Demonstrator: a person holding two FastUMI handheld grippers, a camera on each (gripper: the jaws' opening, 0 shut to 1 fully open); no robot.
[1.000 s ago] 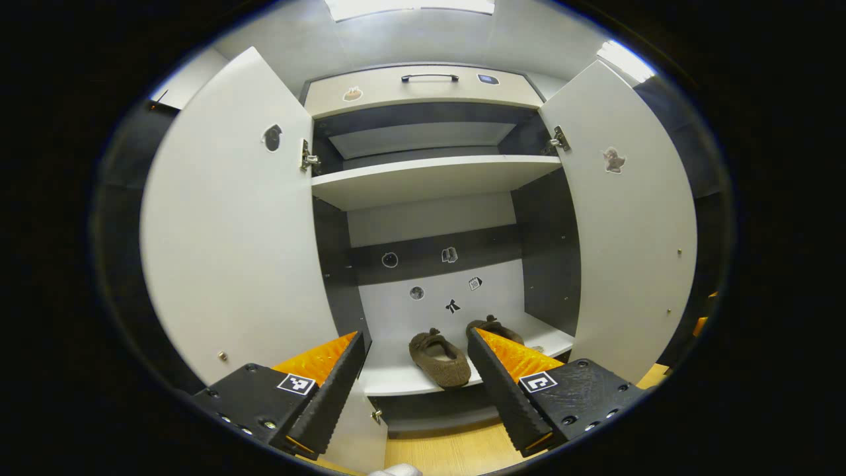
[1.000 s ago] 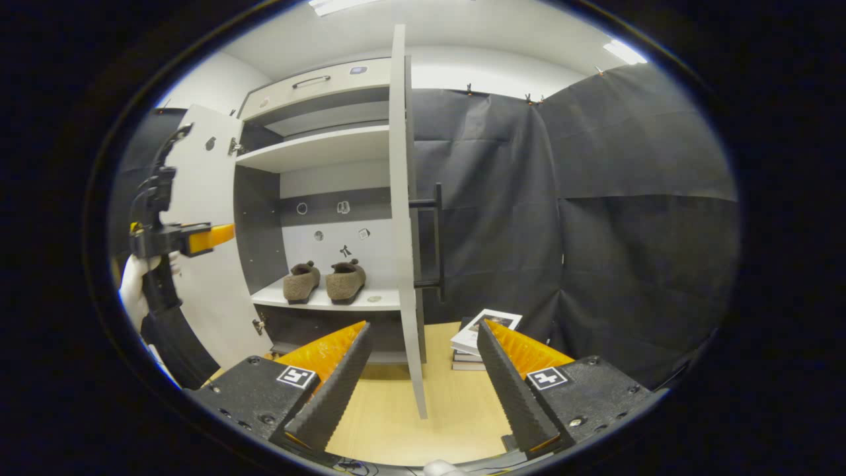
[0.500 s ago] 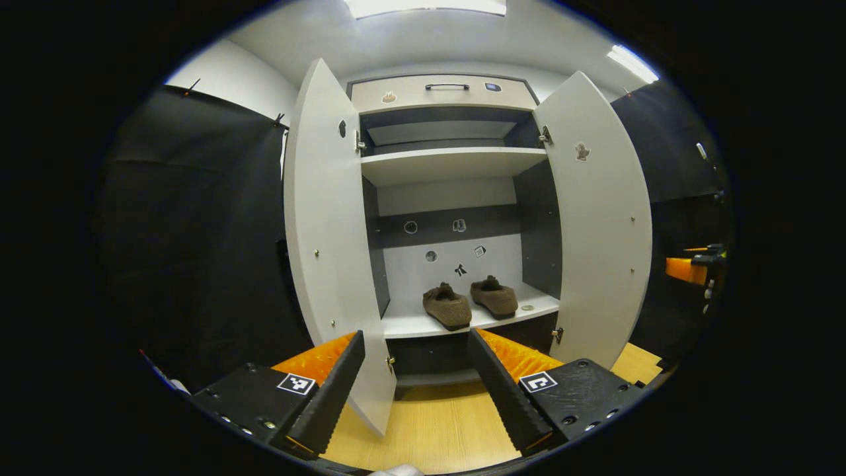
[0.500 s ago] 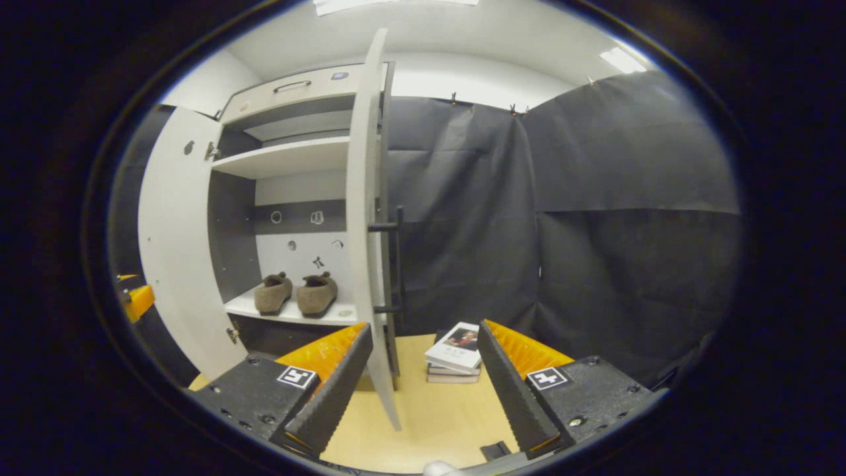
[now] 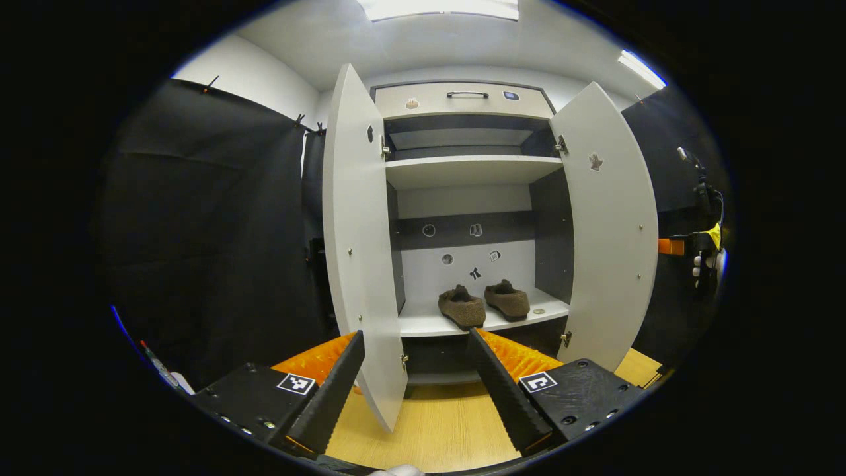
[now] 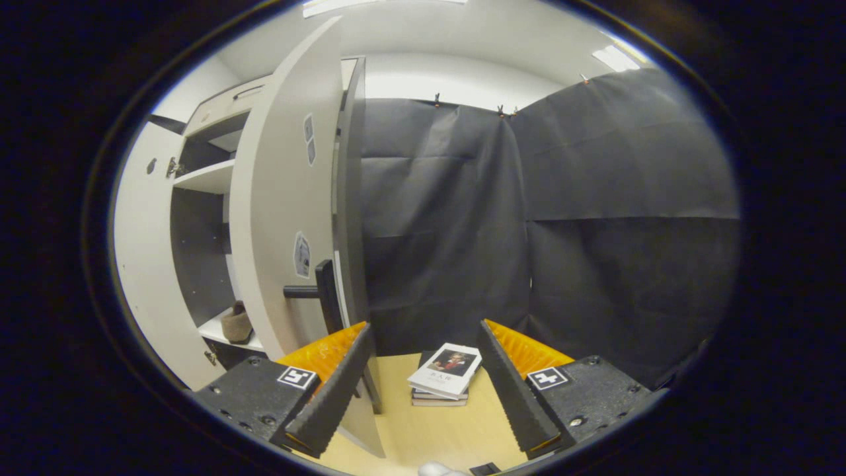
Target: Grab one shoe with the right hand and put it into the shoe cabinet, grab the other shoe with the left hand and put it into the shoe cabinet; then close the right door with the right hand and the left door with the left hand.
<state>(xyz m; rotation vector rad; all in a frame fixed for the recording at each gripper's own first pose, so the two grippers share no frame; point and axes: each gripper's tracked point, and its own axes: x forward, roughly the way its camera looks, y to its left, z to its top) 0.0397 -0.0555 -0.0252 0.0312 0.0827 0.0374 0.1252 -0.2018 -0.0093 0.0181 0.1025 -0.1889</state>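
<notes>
In the left gripper view two brown shoes [image 5: 462, 308] [image 5: 507, 299] stand side by side on the lower shelf [image 5: 423, 325] of the white shoe cabinet. The left door [image 5: 360, 251] and right door [image 5: 608, 225] both stand open. My left gripper [image 5: 415, 334] is open and empty, well back from the cabinet, level with the left door's edge. The right gripper [image 5: 681, 246] shows beyond the right door, held by a hand. In the right gripper view my right gripper [image 6: 424, 325] is open and empty beside the right door's outer face [image 6: 277, 218]. That door's black handle [image 6: 318, 292] sits just above its left finger. One shoe [image 6: 236, 324] peeks past the door.
A small stack of books [image 6: 441, 377] lies on the wooden floor [image 6: 423, 430] to the right of the cabinet, between my right fingers in that view. Black cloth walls close in both sides. An upper shelf [image 5: 469, 170] and a top drawer [image 5: 462, 100] sit above the shoes.
My left gripper has backed away from the cabinet, so the shoes look smaller. My right gripper has swung round to the outer side of the right door, close to its handle.
</notes>
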